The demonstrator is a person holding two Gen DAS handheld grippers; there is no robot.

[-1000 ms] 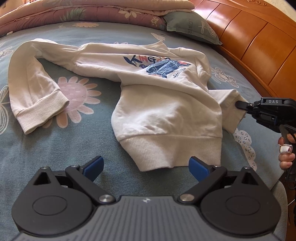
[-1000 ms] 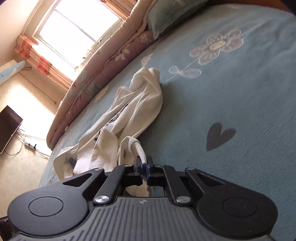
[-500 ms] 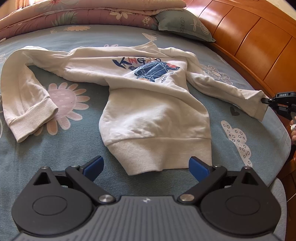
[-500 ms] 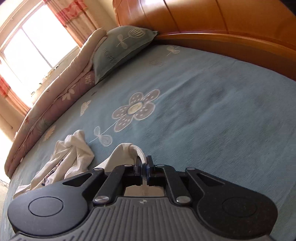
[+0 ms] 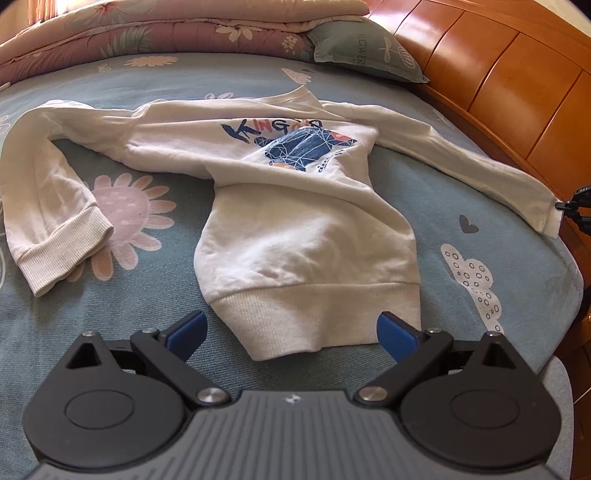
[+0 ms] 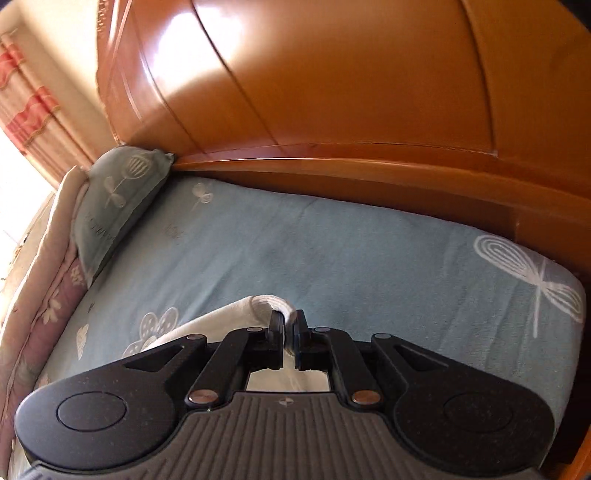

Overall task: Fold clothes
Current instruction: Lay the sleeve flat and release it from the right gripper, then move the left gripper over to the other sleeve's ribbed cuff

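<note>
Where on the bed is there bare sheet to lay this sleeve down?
Bare sheet lies between the sweatshirt body and the stretched sleeve, and between that sleeve and the headboard. The right gripper is opening around the cuff. The body's other side is crowded by the bent sleeve.

Bed: blue flowered sheet (image 5: 424, 192) lying flat
Headboard: glossy orange wood (image 6: 332, 92) catching sunlight
Curtain: pink-striped (image 6: 26, 103), hanging left

Pillow (image 5: 364, 50), quilt (image 5: 155, 33), wooden headboard (image 6: 332, 81).

Cream sweatshirt (image 5: 295, 229) (blue print), floral blue sheet (image 5: 147, 350), orange headboard (image 5: 498, 74)
</note>
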